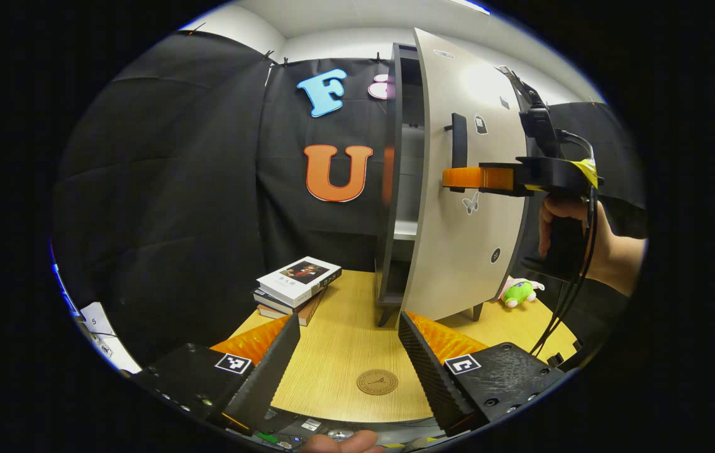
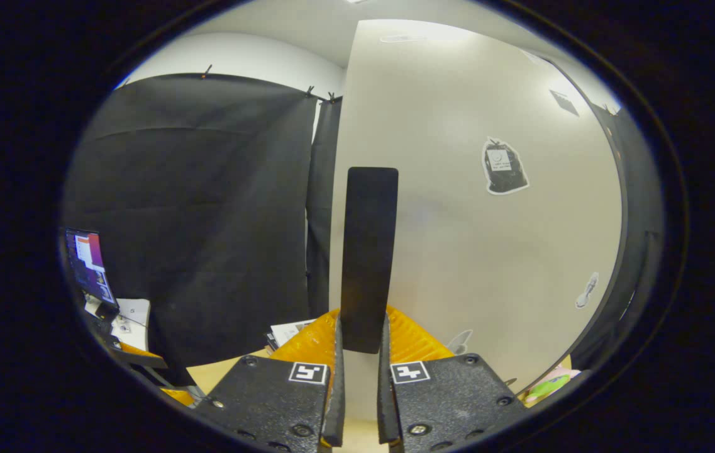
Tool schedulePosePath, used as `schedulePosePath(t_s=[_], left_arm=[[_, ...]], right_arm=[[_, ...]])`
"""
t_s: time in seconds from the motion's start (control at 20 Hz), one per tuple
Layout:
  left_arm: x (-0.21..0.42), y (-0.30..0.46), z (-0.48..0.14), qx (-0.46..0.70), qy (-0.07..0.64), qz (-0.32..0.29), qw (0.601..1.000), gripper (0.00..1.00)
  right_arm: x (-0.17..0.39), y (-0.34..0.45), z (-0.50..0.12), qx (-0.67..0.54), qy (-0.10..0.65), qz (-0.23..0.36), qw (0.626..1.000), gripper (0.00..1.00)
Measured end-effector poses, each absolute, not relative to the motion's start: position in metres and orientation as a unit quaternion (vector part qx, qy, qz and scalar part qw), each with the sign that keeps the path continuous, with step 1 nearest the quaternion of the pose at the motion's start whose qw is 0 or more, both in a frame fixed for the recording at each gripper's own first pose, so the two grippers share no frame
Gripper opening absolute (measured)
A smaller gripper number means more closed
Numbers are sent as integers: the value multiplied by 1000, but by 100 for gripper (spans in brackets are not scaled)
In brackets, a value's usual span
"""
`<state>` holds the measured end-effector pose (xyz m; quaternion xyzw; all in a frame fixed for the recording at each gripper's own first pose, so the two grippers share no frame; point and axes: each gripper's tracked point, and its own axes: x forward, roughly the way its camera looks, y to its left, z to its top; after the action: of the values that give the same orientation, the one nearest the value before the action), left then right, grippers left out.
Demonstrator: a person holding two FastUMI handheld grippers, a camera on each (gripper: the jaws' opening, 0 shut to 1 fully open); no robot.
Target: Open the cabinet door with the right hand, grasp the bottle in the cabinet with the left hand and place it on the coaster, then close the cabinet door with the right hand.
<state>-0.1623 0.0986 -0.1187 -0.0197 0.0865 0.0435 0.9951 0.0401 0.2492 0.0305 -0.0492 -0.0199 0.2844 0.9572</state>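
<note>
A tall pale cabinet (image 1: 398, 189) stands on the wooden table, its door (image 1: 470, 239) swung partly out. In the right gripper view my right gripper (image 2: 360, 343) is shut on the door's dark vertical handle (image 2: 368, 251), both fingers pressed against its lower end. The left gripper view shows that same gripper (image 1: 458, 178) and the hand holding it at the door handle (image 1: 458, 148). My left gripper (image 1: 348, 343) hangs open low over the table, nothing between its fingers, with the round brown coaster (image 1: 377, 381) just ahead of it. The cabinet's inside is dark and no bottle can be made out.
A stack of books (image 1: 297, 286) lies left of the cabinet. A green and pink plush toy (image 1: 519, 292) sits on the table (image 1: 338, 340) to the right, behind the door. A monitor (image 2: 88, 261) and papers stand at the far left of the right gripper view.
</note>
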Motion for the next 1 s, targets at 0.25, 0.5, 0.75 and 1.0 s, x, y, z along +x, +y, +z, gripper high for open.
schedulePosePath(t_s=[0.25, 0.5, 0.75, 1.0], left_arm=[[-156, 86, -116, -16, 86, 41, 995, 96], [-154, 66, -115, -9, 84, 33, 996, 95], [-152, 48, -116, -11, 87, 27, 996, 96], [-147, 30, -118, -14, 90, 17, 996, 95]], right_arm=[[25, 244, 26, -48, -20, 309, 950, 24], [16, 236, 25, -42, -17, 331, 943, 23], [9, 228, 23, -38, -15, 349, 936, 24], [3, 218, 22, -31, -10, 357, 933, 24]])
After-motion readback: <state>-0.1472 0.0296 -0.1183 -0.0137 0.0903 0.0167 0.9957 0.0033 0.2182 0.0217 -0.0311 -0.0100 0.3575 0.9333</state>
